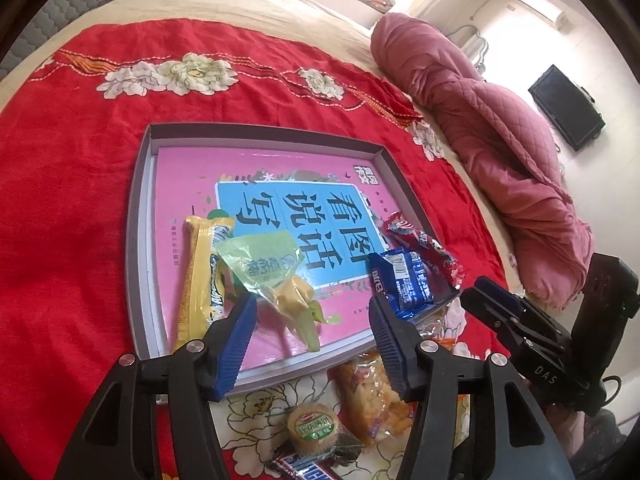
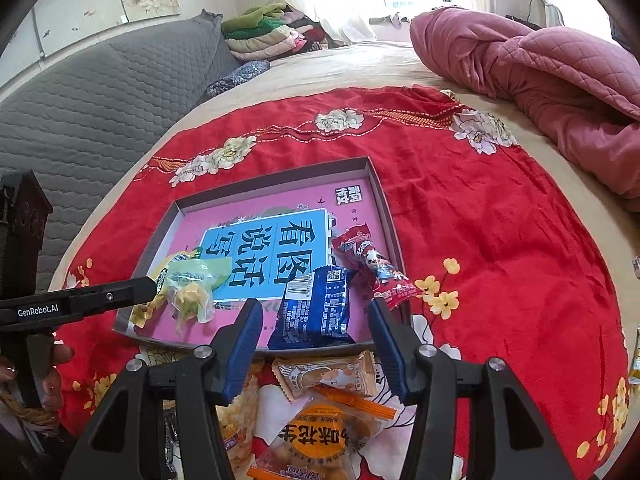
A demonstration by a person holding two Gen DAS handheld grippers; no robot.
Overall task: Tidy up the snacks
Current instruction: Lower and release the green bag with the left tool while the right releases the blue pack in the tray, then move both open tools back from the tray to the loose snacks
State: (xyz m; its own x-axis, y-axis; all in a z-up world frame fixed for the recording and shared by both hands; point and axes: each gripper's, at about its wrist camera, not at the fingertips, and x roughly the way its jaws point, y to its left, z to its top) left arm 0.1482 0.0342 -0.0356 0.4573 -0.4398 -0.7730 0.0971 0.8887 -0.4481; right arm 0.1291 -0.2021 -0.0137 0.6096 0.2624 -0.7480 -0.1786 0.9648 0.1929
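A shallow grey box tray (image 1: 138,208) with a pink book inside lies on the red flowered cloth. In it are a long yellow bar (image 1: 198,280), a green-and-yellow candy packet (image 1: 276,276), a blue biscuit packet (image 1: 402,280) and a red packet (image 1: 424,246). My left gripper (image 1: 312,320) is open just above the green-yellow packet, holding nothing. My right gripper (image 2: 316,328) is open, hovering over the blue packet (image 2: 316,306) at the tray's (image 2: 384,208) near edge. Loose snacks lie in front of the tray: a tan packet (image 2: 328,374), an orange peanut bag (image 2: 320,440), a green-lidded cup (image 1: 314,426).
A rolled pink quilt (image 1: 480,120) lies at the right of the bed. A grey quilted headboard (image 2: 80,100) and folded clothes (image 2: 268,36) are at the back. A Snickers bar (image 1: 304,466) and a clear snack bag (image 1: 372,392) lie near me.
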